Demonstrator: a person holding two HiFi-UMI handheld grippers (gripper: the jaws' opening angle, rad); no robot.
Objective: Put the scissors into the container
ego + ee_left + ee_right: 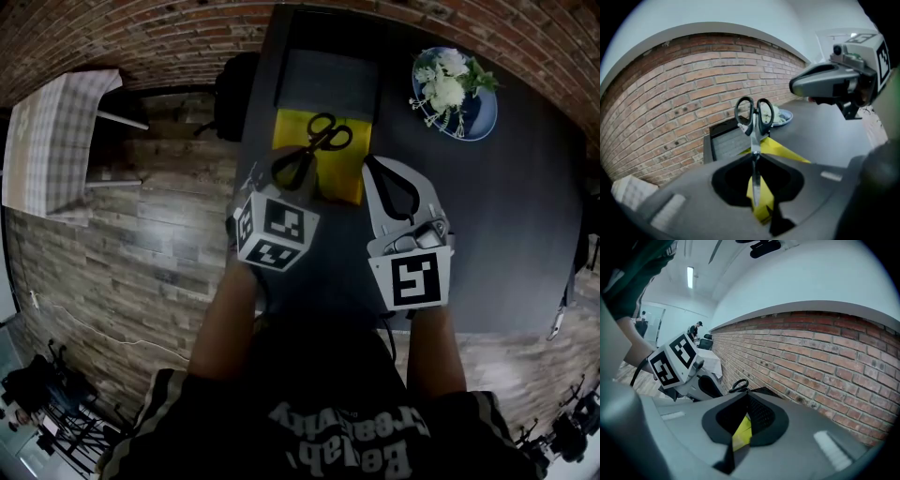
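Fingers of the left gripper pinch black-handled steel scissors by the blades; those of the right gripper meet, empty.

The container sits at the far edge of the worktop, with a sheet lying just in front of it and a plate of flowers well to its right. The scissors are over the sheet, handles toward the container, blades clamped in the left hand-held gripper on the near side. The right hand-held gripper is just beside it, at the sheet's right edge.
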